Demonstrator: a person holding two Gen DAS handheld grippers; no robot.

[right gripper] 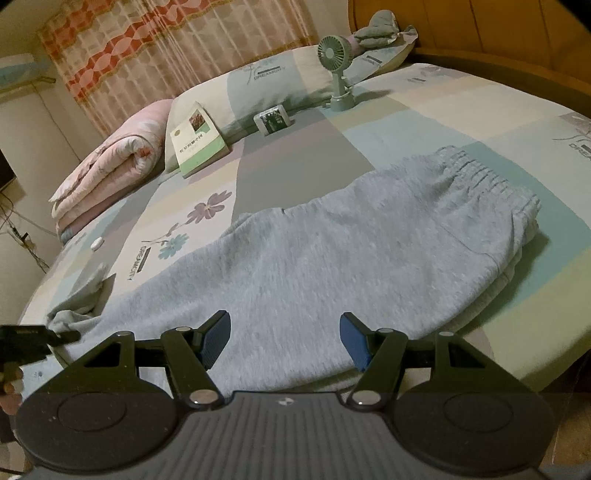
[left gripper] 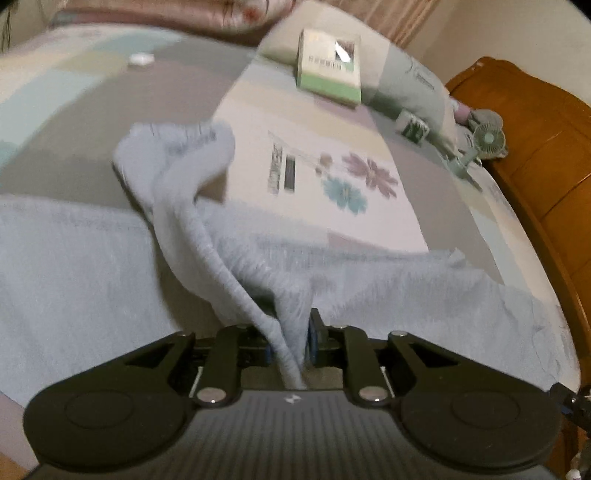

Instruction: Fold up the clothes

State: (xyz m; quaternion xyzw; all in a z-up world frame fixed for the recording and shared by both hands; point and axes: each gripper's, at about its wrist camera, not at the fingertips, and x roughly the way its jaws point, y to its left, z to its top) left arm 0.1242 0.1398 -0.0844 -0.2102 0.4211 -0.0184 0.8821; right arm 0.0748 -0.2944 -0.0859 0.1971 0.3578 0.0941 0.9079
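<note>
Grey sweatpants (right gripper: pixel 332 251) lie flat across the patterned bedsheet (right gripper: pixel 424 110), with the elastic waistband (right gripper: pixel 491 181) at the right. In the left wrist view my left gripper (left gripper: pixel 290 332) is shut on a bunched fold of the trouser leg (left gripper: pixel 229 258). That fold rises from the jaws, and the cuff end (left gripper: pixel 177 155) hangs over beyond it. The right wrist view shows the left gripper (right gripper: pixel 66 336) at the far left edge beside the crumpled leg end (right gripper: pixel 74 310). My right gripper (right gripper: pixel 284 341) is open just above the middle of the trousers, with nothing between its blue pads (right gripper: pixel 218 339).
A green-and-white book (right gripper: pixel 199 136) leans on a pillow (right gripper: pixel 266 85) at the back. Near it are a small box (right gripper: pixel 273 120) and a green desk fan (right gripper: pixel 334 55). A rolled pink quilt (right gripper: pixel 110 166) lies back left. A wooden headboard (right gripper: pixel 480 29) bounds the bed.
</note>
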